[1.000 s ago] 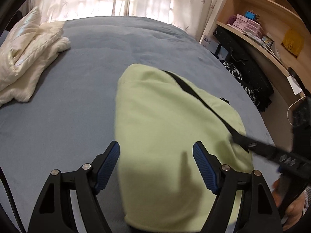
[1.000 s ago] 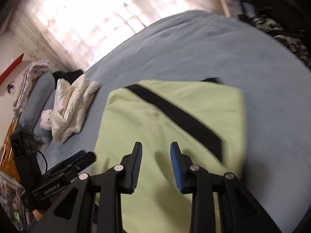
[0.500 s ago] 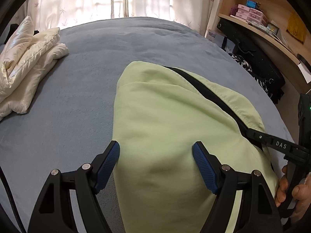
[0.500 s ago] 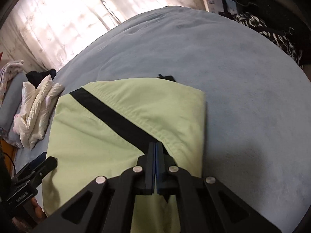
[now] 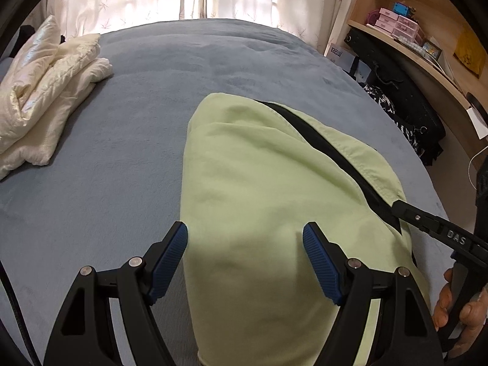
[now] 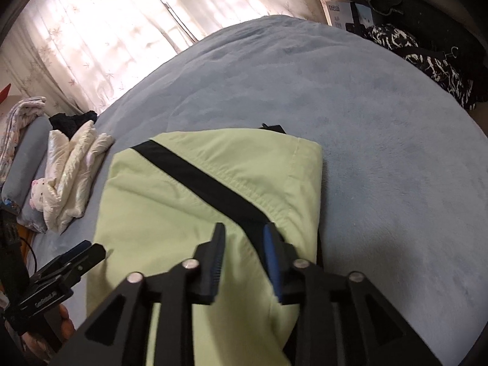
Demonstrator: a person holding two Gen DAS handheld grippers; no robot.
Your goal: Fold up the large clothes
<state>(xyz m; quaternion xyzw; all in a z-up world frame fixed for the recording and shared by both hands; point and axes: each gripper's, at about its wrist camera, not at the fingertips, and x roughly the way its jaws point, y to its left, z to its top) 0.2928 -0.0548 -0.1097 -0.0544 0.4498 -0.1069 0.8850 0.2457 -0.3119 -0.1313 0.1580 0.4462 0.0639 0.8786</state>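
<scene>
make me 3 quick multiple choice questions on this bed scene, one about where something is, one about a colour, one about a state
1. Where does the folded cream quilt lie?
A. on the green garment
B. on the blue bed, apart from the garment
C. on the shelf

2. What colour is the stripe across the green garment?
A. white
B. red
C. black

3. How does the left gripper stand?
A. open above the garment
C. clamped on the quilt
B. shut on the stripe

Answers: 1 B, bare blue bed shows between quilt and garment. 2 C, a dark diagonal band crosses the green cloth. 3 A, its blue pads stand wide with nothing pinched.
</scene>
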